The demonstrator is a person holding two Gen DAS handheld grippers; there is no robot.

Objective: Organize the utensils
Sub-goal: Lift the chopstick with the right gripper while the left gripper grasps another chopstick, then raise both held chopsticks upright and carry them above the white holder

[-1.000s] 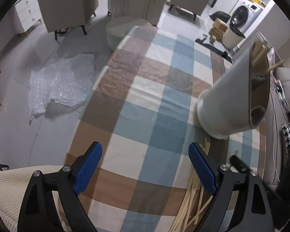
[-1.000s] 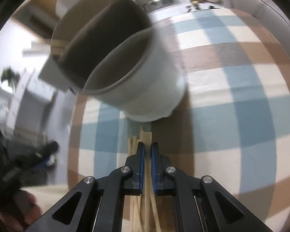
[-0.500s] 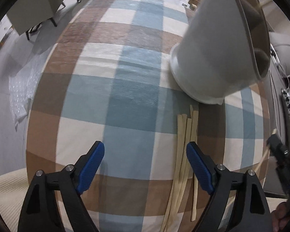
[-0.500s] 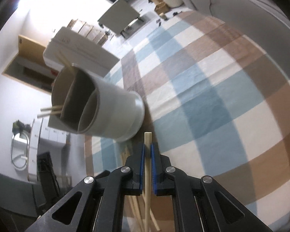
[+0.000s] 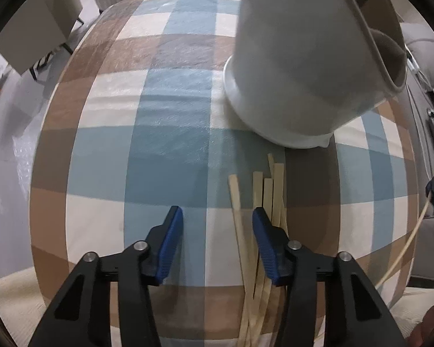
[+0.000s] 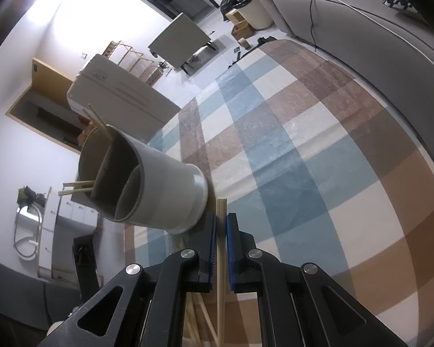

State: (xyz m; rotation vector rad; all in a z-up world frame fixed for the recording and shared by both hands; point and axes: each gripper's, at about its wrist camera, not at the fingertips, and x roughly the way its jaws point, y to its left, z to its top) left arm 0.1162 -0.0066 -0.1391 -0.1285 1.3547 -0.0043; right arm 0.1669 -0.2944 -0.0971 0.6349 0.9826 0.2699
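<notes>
Chopstick [image 6: 221,211] sits pinched between your right gripper [image 6: 221,225] fingers, lifted off the tabletop [image 6: 318,159] and pointing forward, its tip just beside the base of the holder [image 6: 162,190]. Likely held lengthwise like that so you can swing the tip up and drop it into a compartment. Holder is a grey divided cup standing on the checked cloth; its far compartment already has a few chopsticks poking out [image 6: 78,188], so the near one looks free or unclear. Your left gripper [image 5: 217,225] hovers low with fingers wide apart, holding nothing, lined up over the loose pile of chopsticks [image 5: 263,202] lying just in front of the holder [image 5: 303,57]. One stick lies between the fingers, so that reads as the next pick.
</notes>
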